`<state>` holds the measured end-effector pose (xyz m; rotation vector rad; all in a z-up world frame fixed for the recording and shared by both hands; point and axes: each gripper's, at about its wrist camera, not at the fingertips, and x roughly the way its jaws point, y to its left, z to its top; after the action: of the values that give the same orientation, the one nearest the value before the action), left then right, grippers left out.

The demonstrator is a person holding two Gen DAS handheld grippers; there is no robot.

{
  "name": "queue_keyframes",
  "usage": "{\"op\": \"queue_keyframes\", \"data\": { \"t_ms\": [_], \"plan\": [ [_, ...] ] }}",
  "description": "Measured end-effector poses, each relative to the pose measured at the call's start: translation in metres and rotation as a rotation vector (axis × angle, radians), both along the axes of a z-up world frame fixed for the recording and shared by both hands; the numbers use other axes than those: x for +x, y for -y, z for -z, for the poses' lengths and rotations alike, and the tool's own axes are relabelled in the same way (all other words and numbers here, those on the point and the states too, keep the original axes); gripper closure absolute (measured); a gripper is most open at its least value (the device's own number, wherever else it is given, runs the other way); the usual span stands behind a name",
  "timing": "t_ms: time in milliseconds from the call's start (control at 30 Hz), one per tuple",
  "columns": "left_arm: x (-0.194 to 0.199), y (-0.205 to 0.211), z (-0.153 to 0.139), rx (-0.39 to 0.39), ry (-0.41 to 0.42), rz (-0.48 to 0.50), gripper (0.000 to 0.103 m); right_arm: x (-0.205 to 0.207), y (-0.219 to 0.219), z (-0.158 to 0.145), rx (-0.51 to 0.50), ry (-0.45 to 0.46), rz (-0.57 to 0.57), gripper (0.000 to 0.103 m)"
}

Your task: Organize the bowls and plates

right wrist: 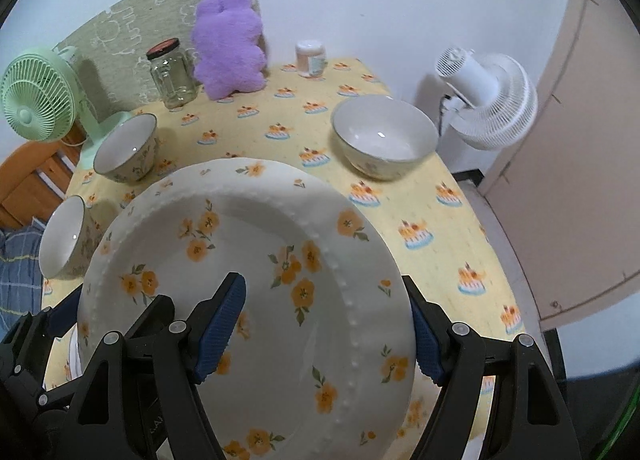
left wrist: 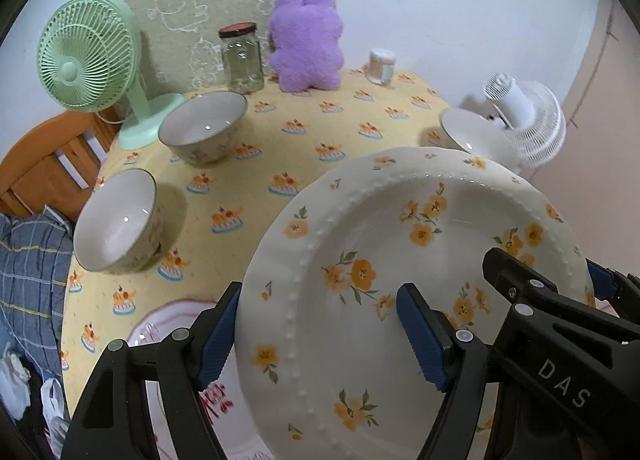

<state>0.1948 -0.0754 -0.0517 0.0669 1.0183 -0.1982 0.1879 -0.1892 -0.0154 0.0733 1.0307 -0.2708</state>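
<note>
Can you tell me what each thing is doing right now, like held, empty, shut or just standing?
Flowered plate: held up, tilted.
Left gripper: shut on plate rim.
Right gripper: shut on opposite rim.
Three bowls: upright, empty.
Glass jar: lidded, empty.
Pink-patterned plate: flat on table.

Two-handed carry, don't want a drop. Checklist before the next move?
1. left gripper clamped on floral plate rim, one finger above and one below: ok.
2. right gripper clamped on the opposite rim: ok.
3. Plate level between the jaws: cannot tell, fisheye warps it.
4. Pink-patterned plate under the near-left edge as a stacking target: mostly hidden, alignment cannot tell.
5. Right bowl, far-left bowl and near-left bowl upright and apart from the carried plate: ok.
</note>
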Motion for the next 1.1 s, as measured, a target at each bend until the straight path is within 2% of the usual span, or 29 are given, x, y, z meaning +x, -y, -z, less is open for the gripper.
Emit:
{"op": "queue_keyframes", "data": {
  "t_ms": [367,900,1100],
  "plan": [
    [-0.026,0.033,0.018,0.005,-0.052,0.017,0.026,-0.036,0.031,0.016,0.009,-0.041,0.025,0.024],
    [-0.045,0.074,0.055,-0.005,-0.143,-0.151,0.026,-0.037,0.082,0.047,0.019,-0.130,-0.129,0.024],
    [-0.042,0.079,0.064,0.005,-0.155,-0.173,0.026,-0.031,0.089,0.058,0.025,-0.152,-0.166,0.024]
  ]
}}
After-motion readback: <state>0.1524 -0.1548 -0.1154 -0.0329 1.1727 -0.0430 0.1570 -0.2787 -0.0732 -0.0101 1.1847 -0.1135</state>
